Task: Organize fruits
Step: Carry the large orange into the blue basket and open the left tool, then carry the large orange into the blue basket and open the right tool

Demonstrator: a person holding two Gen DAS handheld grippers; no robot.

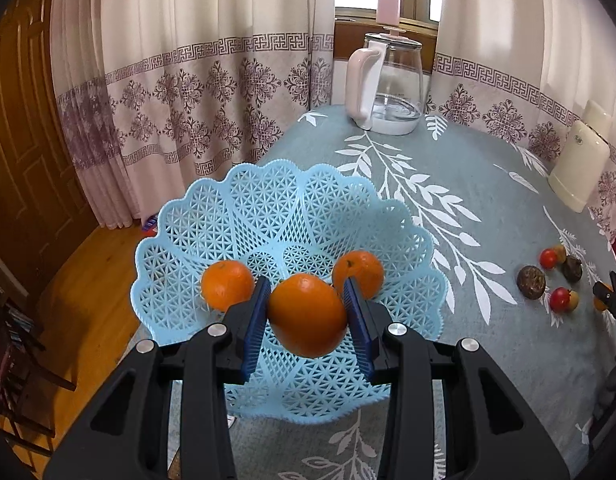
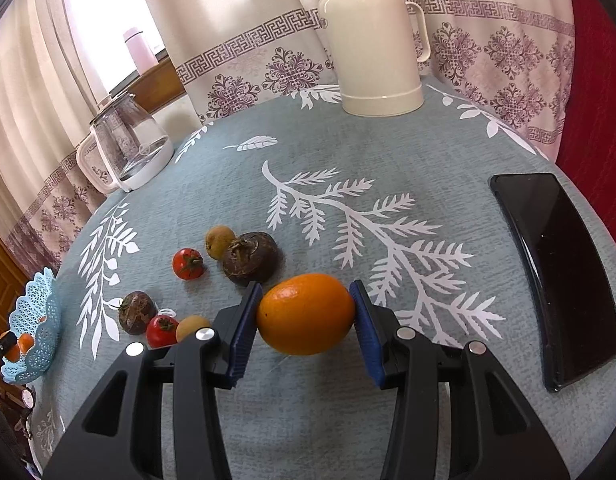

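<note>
My left gripper (image 1: 308,312) is shut on an orange (image 1: 307,314), held above the light blue lattice basket (image 1: 268,208). Two more oranges lie in the basket, one on the left (image 1: 226,284) and one on the right (image 1: 359,270). My right gripper (image 2: 306,314) is shut on another orange (image 2: 306,312), low over the tablecloth. To its left lie two red tomatoes (image 2: 187,263) (image 2: 160,330), two dark brown round fruits (image 2: 250,258) (image 2: 136,312) and two small tan fruits (image 2: 219,241) (image 2: 191,327). The basket (image 2: 32,336) shows at the far left of the right wrist view.
A glass kettle with a pink handle (image 1: 383,84) stands at the table's far edge, a cream thermos (image 2: 369,40) at the back right. A black phone (image 2: 555,276) lies on the right. The table's left edge drops to a wooden floor (image 1: 88,288). Curtains hang behind.
</note>
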